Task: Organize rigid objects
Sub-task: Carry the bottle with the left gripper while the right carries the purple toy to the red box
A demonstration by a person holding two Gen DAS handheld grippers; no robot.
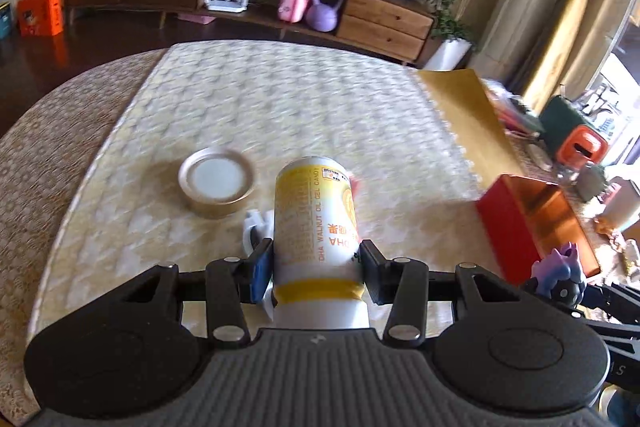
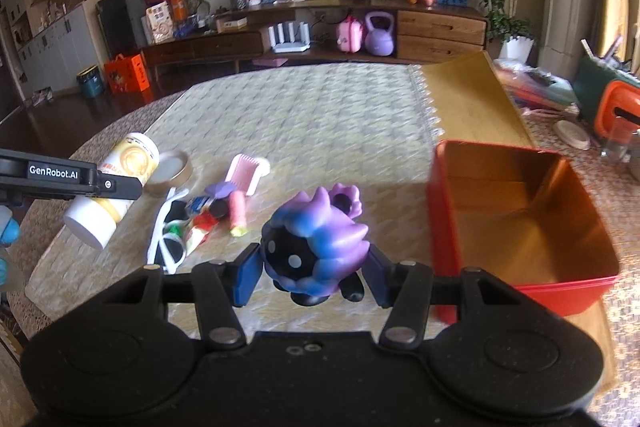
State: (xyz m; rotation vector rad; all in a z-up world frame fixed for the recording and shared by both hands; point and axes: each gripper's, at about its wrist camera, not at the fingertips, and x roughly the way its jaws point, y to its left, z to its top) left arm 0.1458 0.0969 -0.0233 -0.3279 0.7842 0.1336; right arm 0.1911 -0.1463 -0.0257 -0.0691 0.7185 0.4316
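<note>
My left gripper [image 1: 316,263] is shut on a white and yellow candy bottle [image 1: 316,219], held off the table with its open mouth pointing away. In the right wrist view the same bottle [image 2: 108,203] hangs at the left. Its gold lid [image 1: 216,183] lies upside down on the cloth. My right gripper [image 2: 310,271] is shut on a purple and blue spiky toy figure [image 2: 316,247], lifted above the table. The red open tin box [image 2: 520,223] stands empty just right of it.
Loose items lie on the patterned tablecloth [image 2: 320,115]: white sunglasses [image 2: 168,243], a pink comb [image 2: 248,171], a pink tube [image 2: 238,215] and small wrappers. A gold mat [image 2: 472,107] lies behind the box. Clutter crowds the right table edge.
</note>
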